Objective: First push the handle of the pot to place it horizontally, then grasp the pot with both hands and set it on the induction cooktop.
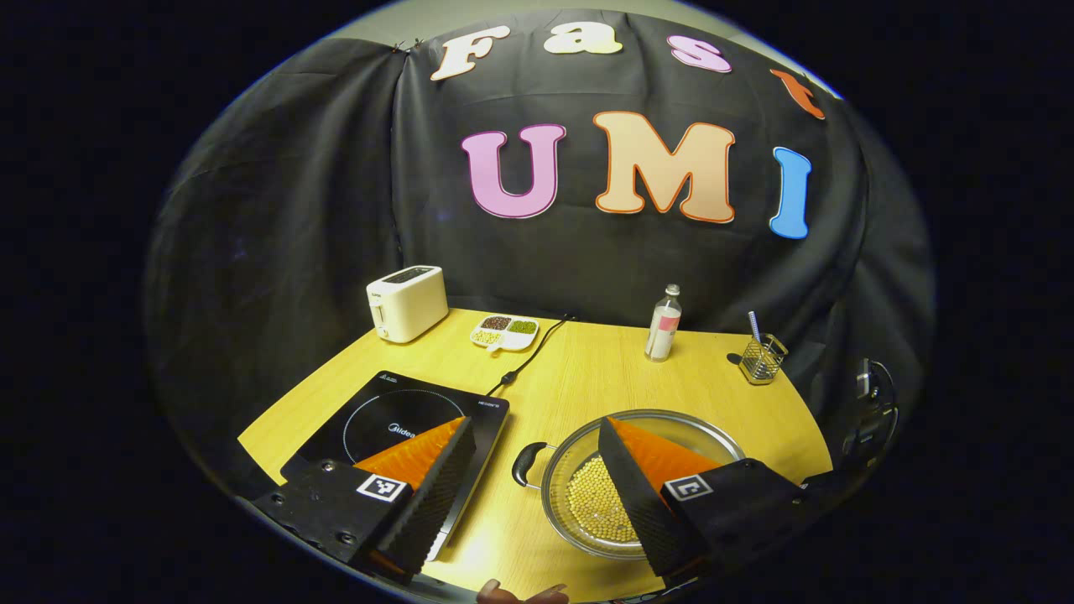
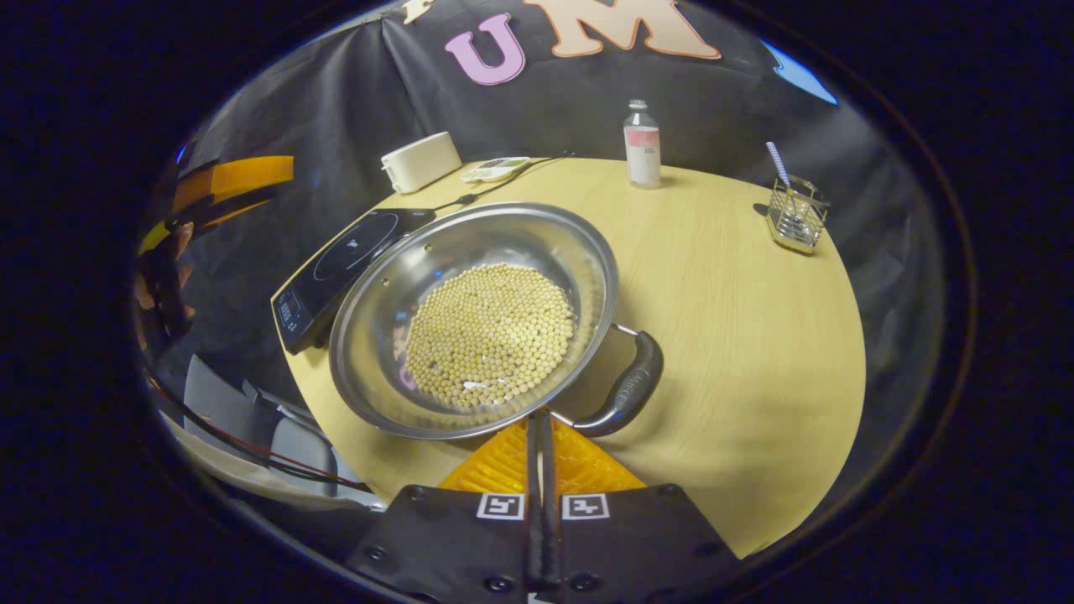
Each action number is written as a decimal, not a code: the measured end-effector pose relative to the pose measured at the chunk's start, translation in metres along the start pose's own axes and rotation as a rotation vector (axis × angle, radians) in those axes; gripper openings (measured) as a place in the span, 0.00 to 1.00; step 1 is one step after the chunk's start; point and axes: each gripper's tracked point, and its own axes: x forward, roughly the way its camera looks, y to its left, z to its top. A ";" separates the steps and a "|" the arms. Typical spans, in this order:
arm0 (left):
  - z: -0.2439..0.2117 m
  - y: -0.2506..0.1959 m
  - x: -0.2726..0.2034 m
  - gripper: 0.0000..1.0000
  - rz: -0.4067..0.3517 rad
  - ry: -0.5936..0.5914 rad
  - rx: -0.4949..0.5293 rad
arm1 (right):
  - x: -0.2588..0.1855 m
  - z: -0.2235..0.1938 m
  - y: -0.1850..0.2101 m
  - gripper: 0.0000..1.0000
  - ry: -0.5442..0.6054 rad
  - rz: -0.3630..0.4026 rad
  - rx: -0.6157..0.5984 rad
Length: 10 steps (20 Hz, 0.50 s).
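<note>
Pot (image 2: 474, 323) beside cooktop (image 2: 340, 268), perhaps touching.

A staged kitchen booth — black cloth wall (image 1: 277, 210), wooden table (image 1: 587, 377), toaster (image 1: 408, 302), induction cooktop (image 1: 394, 419).

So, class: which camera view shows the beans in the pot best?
The right gripper view: the beans lie unobstructed across the pot floor. In the left gripper view, the left gripper has one of its fingers covering part of the beans.
</note>
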 end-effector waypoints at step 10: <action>-0.006 0.004 -0.004 0.96 0.022 0.014 -0.021 | 0.001 0.005 -0.009 0.02 0.000 -0.004 0.008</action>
